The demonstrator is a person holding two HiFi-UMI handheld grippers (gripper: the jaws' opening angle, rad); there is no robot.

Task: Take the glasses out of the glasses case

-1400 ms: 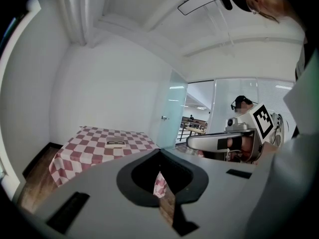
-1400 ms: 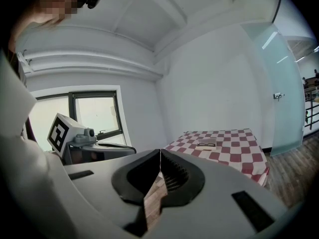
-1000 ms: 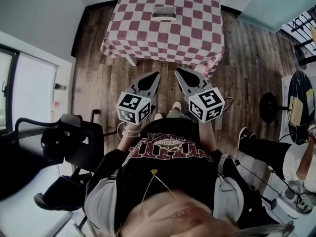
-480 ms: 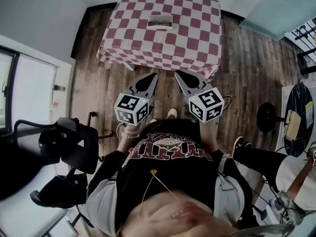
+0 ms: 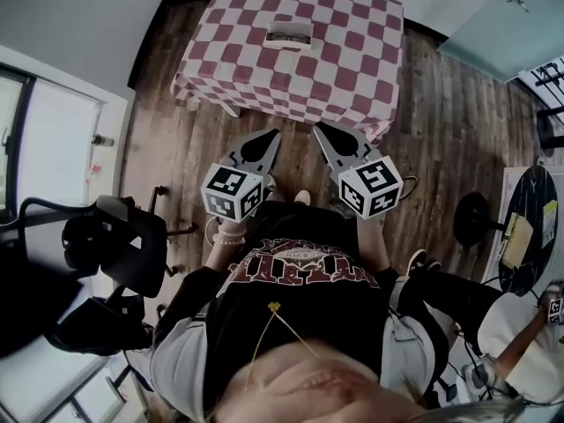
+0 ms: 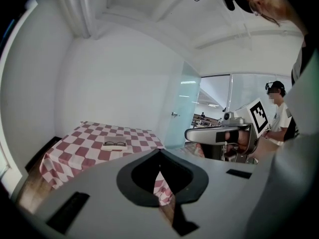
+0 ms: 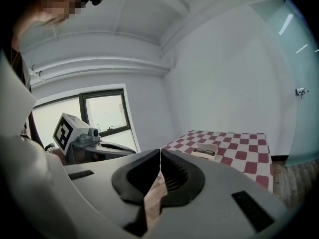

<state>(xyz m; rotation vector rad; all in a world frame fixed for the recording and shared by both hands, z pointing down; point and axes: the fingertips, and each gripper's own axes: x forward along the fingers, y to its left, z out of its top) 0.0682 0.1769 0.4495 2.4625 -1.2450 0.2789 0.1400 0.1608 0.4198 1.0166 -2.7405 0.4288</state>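
red-and-white checked cloth is covering the worktop (image 5: 352,77) at the top of the head view. the glasses case (image 5: 289,37) is lying near its far middle, seemingly open, since the dark glasses (image 5: 289,33) are showing in it. the person is standing on the wooden floor (image 5: 441,130) well apart from the worktop, holding the left gripper (image 5: 271,137) and the right gripper (image 5: 322,130) side by side in front of the body, both aiming toward the cloth's near edge. in the left gripper view the jaws are meeting at their tips with nothing between them, only floor and cloth showing through the slit behind. the glasses case (image 6: 115,144) is appearing small and far off on the worktop, and the right gripper (image 6: 219,133) is showing off to the side. in the right gripper view the jaws are likewise pressing together and carrying nothing, and the glasses case (image 7: 204,152) is sitting well beyond them on the checked cloth. judging from this, the task is only at the approach step: neither gripper is near the glasses case and the glasses are not yet touched. the next move is likely calling for closing the gap to the worktop, parting one gripper's jaws and coming down on the frame, while the other is steadying the glasses case so it is not lifting along.
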